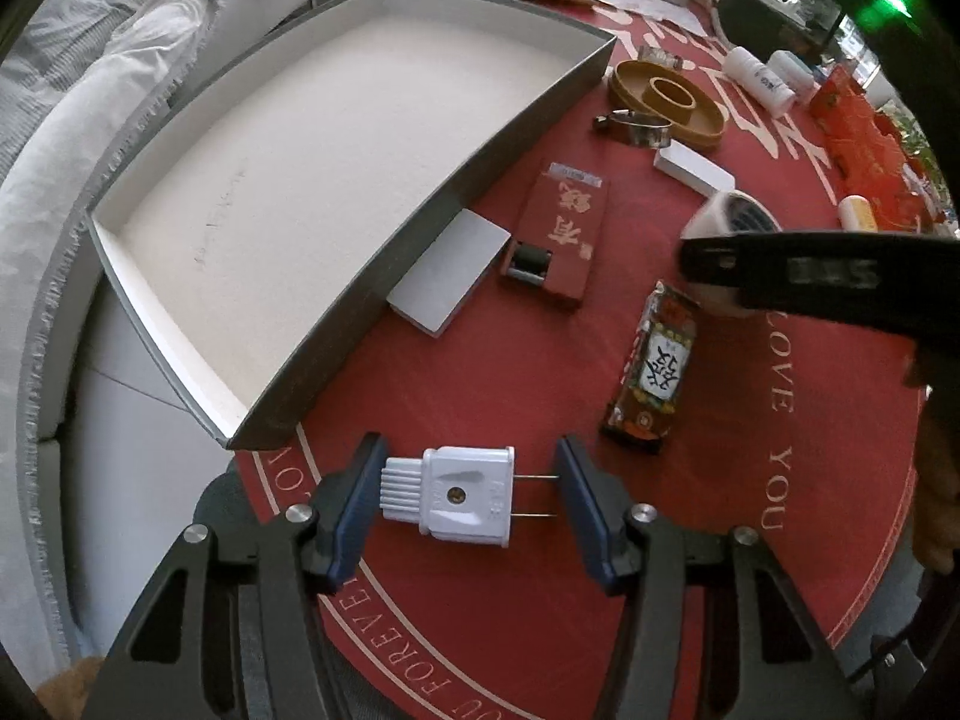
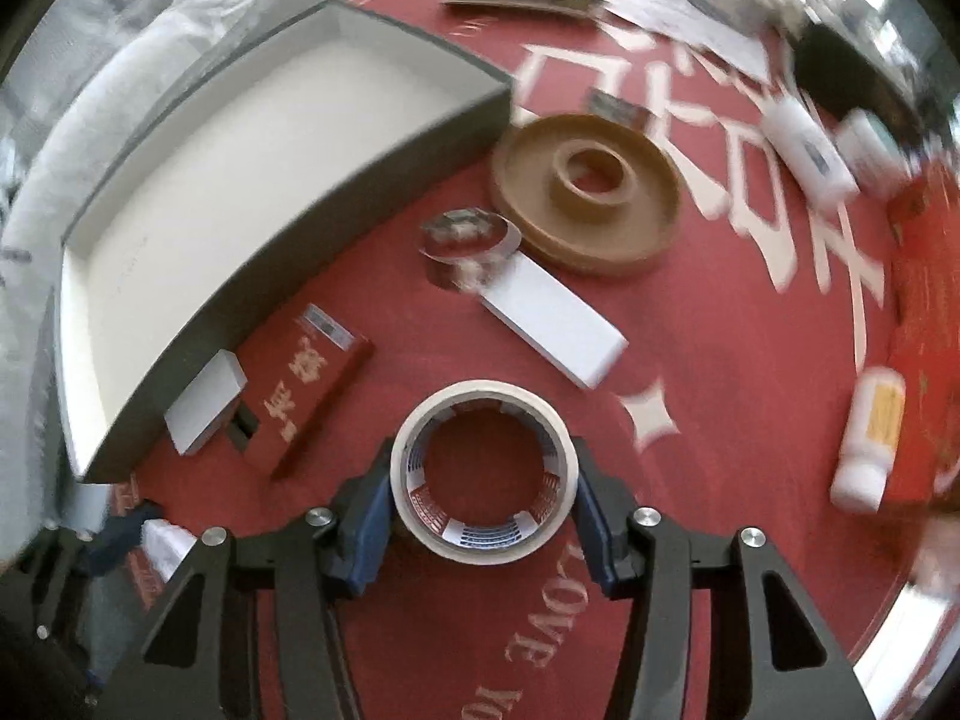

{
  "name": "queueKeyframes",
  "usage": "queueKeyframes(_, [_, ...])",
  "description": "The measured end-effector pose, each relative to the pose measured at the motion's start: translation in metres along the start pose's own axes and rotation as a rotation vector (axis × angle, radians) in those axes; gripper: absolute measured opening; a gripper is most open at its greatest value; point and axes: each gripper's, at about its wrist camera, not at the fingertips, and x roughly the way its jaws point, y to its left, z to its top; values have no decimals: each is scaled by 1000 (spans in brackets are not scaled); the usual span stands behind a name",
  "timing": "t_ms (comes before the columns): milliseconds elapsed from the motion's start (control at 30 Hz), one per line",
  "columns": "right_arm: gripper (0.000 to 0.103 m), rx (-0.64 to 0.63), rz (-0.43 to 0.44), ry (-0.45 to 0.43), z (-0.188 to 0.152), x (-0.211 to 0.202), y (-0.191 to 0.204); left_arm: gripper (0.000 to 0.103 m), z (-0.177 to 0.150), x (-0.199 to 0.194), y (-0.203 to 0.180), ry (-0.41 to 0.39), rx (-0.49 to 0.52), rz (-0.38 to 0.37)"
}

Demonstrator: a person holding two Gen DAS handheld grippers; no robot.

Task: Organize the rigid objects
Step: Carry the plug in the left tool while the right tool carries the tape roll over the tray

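Observation:
My left gripper [image 1: 469,501] is shut on a white plug [image 1: 456,495], held lengthwise between the blue pads, its cord end on the left pad and its prongs on the right pad, just above the red tablecloth. My right gripper [image 2: 483,495] is shut on a roll of white tape [image 2: 485,474]; it also shows in the left wrist view [image 1: 729,222], behind the right gripper's black body. The large grey box [image 1: 420,252] with a white inside lies open to the left, also in the right wrist view [image 2: 288,252].
On the cloth lie a small white box [image 1: 450,282], a red box with gold characters [image 1: 561,234], a dark patterned packet [image 1: 657,366], a tan round dish [image 1: 666,99], a metal ring [image 1: 639,127], a long white box [image 2: 555,330] and white bottles [image 2: 870,438].

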Motion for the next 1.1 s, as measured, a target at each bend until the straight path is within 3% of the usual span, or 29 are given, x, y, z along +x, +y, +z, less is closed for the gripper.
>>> queueKeyframes(200, [54, 109, 46, -53, -39, -26, -36, 61, -2, -7, 4, 10, -41, -56])
queueKeyframes(600, [54, 363, 108, -86, -136, -67, -92, 61, -1, -71, -44, -148, 51, -107])
queueKeyframes(800, [54, 365, 92, -126, -158, -88, -89, 61, -6, -101, -59, -243, 49, -10])
queueKeyframes(1100, [54, 345, 78, -138, -166, -93, -80, 61, -19, -101, -56, -241, 52, -2])
